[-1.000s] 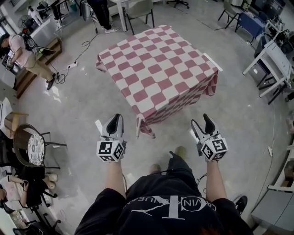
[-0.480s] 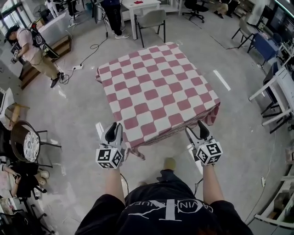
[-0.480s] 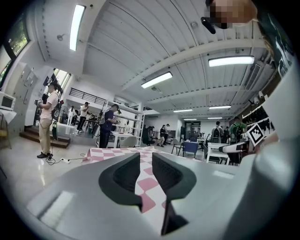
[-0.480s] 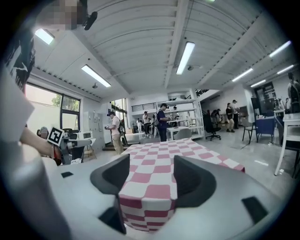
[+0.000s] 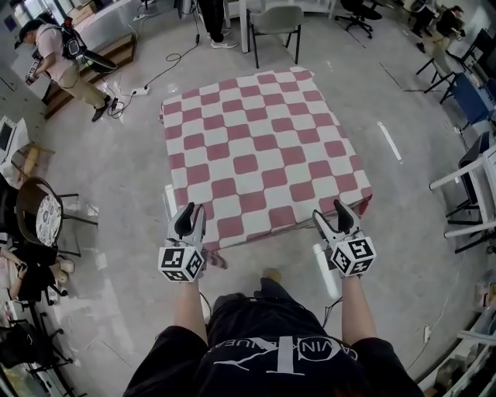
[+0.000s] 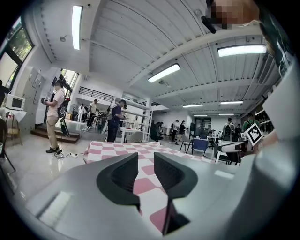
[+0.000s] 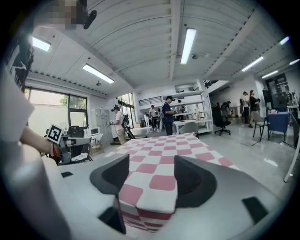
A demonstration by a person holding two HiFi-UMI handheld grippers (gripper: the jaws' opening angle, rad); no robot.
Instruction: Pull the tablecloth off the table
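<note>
A pink-and-white checked tablecloth (image 5: 256,155) covers a square table, with its edges hanging down the sides. My left gripper (image 5: 191,211) is at the table's near left corner; its jaws are opening, a narrow gap between them. Through that gap in the left gripper view (image 6: 146,161) the cloth (image 6: 140,183) shows just beyond, not pinched. My right gripper (image 5: 333,214) is at the near right corner and stands wide open. In the right gripper view (image 7: 151,166) the cloth's corner (image 7: 152,199) sits between the jaws, and the pads do not press on it.
A grey chair (image 5: 277,19) stands at the table's far side. A person with a backpack (image 5: 58,54) is at the back left, by a floor cable (image 5: 139,89). A round-seat chair (image 5: 43,221) is at the left and white desks (image 5: 473,170) at the right.
I have stepped up to the table: it now lies square in front of me, and both grippers have come from short of it to its near corners. The left jaws have parted slightly.
</note>
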